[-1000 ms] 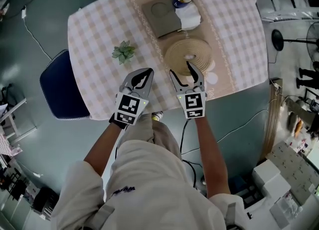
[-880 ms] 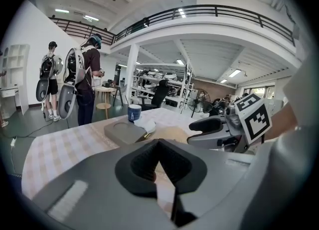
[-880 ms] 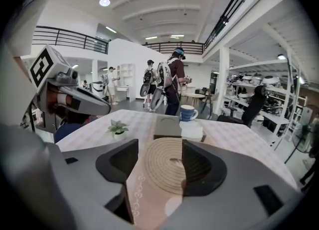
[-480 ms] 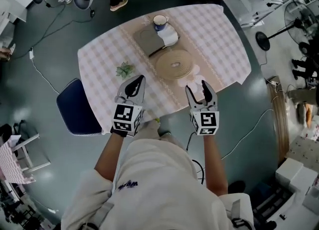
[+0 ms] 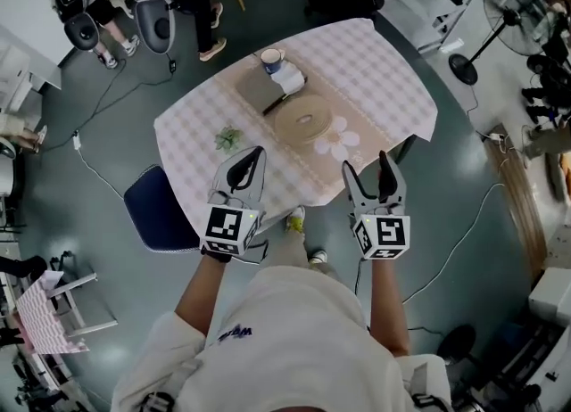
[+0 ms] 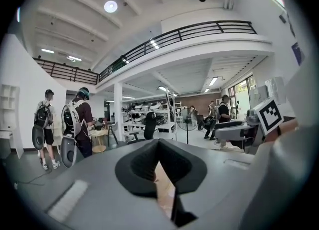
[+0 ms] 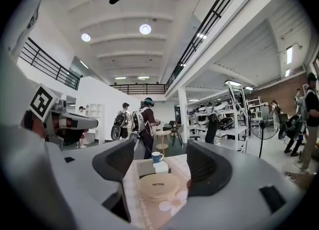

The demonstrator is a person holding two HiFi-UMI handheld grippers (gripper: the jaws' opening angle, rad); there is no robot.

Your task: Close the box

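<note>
Oval table under pink-checked cloth (image 5: 384, 71) lies ahead of and below left claw (image 5: 257, 153) and right claw (image 5: 366, 166). Flat grey rectangular box (image 5: 257, 91) sits far beyond left claw, lid apparently down: closing is judged done or not begun. Left claw is clenched, empty. Right claw has just been opening and is released, with nothing gripped. Any reach is obstructed by round woven straw mat (image 5: 303, 122) before box. White-blue mug (image 5: 271, 60) is seen just beside it.

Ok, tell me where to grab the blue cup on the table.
Probably take the cup by its rim, from above, one jaw inside: it stands upright, mouth open, and the white cloth and grey box crowd its near side.
</note>
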